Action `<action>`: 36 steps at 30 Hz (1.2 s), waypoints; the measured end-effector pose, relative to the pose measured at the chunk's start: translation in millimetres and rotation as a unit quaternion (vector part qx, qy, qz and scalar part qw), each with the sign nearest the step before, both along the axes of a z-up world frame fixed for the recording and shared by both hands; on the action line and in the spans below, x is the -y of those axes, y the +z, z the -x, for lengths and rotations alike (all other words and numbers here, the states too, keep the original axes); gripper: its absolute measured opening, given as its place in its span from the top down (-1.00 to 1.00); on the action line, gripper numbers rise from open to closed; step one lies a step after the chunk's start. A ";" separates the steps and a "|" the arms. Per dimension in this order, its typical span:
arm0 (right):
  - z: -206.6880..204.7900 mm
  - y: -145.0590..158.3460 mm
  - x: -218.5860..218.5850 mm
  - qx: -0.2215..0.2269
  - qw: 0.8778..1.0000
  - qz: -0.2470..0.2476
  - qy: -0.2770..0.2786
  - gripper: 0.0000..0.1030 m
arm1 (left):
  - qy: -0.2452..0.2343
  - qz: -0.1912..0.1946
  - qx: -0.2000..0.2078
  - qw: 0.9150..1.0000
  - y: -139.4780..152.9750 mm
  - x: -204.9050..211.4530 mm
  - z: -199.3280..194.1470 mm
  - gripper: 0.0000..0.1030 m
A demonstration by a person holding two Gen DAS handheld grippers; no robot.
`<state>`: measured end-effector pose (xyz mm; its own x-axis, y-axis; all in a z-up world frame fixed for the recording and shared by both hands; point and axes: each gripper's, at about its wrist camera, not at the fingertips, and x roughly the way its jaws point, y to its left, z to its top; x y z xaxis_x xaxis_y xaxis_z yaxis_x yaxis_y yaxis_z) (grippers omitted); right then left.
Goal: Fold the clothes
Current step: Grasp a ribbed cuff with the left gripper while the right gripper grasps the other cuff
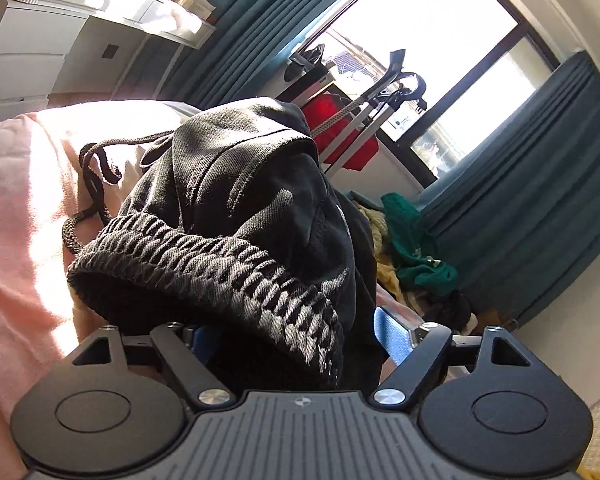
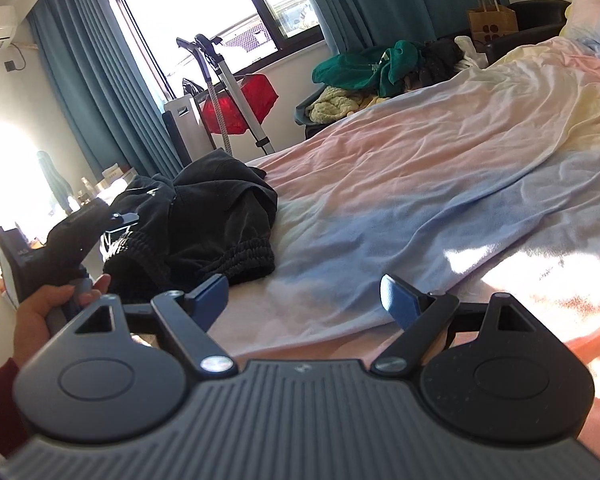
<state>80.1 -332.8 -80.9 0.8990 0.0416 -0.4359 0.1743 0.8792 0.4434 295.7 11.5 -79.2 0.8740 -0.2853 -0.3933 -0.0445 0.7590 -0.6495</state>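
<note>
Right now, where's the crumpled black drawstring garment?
The crumpled black drawstring garment lies on the pastel bedsheet, left in the right wrist view; the left gripper spans its elastic waistband.

Black shorts (image 1: 260,208): matt woven cloth, ribbed elastic waistband, braided cord. Bedsheet (image 2: 420,184): soft wrinkled cotton. Right gripper (image 2: 306,304): matt black plastic, shiny metal screws, blue pads (image 2: 400,300).

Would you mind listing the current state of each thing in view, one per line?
black shorts: crumpled heap on the bed, unfolded
left gripper: open, waistband between its fingers
right gripper: open, empty, above the sheet
bed sheet: spread, wrinkled
curtains: drawn back
clothes pile: unsorted heap
</note>
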 end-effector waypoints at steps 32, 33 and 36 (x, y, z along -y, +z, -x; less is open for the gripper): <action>31.6 10.2 -90.3 0.032 0.980 0.100 0.169 -0.66 | 0.013 0.015 0.126 0.992 108.9 -111.1 230.8 0.84; 30.7 7.5 -98.8 0.029 0.977 0.110 0.182 -0.66 | 0.032 0.009 0.115 0.993 98.0 -124.5 230.9 0.84; 27.7 -1.0 -123.9 0.019 0.966 0.139 0.219 -0.65 | 0.071 -0.006 0.084 0.994 82.3 -157.7 226.7 0.83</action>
